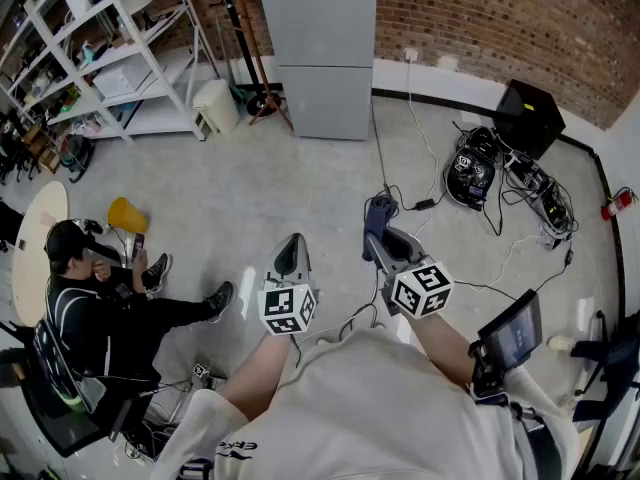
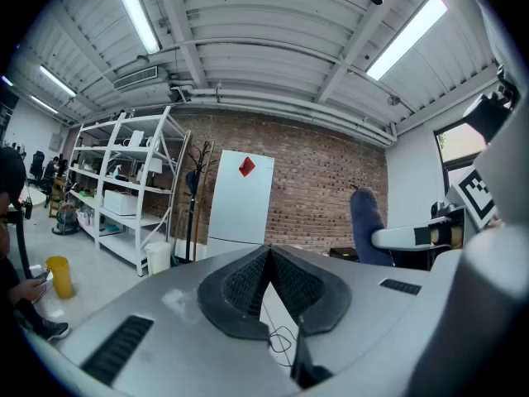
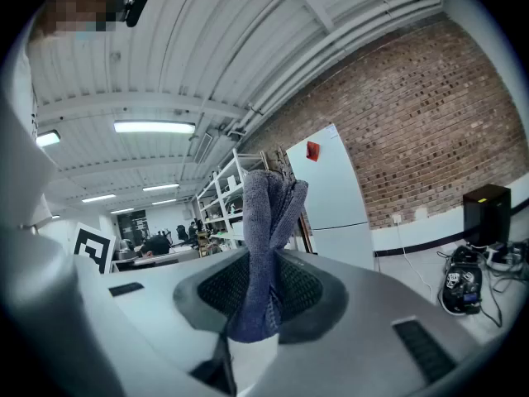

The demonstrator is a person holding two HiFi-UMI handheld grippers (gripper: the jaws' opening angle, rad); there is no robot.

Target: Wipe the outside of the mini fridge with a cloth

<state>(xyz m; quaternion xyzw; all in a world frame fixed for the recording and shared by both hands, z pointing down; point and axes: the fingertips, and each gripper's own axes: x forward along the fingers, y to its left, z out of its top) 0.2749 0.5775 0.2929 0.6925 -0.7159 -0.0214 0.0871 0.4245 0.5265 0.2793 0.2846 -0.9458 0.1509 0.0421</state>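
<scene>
The pale grey fridge (image 1: 318,48) stands against the brick wall at the far side of the room; it also shows as a white fridge (image 2: 240,197) and a tall fridge (image 3: 335,193) in the two gripper views. My right gripper (image 1: 380,220) is shut on a blue-grey cloth (image 3: 266,251), which sticks up between its jaws; the same cloth (image 1: 379,208) shows in the head view. My left gripper (image 1: 291,255) is shut with nothing in it. Both grippers are held well short of the fridge.
White shelving (image 1: 110,58) stands at the left with a coat stand (image 1: 250,58) beside the fridge. A person (image 1: 90,298) sits on the floor at left near a yellow cone (image 1: 125,214). Cables and black gear (image 1: 500,168) lie at right.
</scene>
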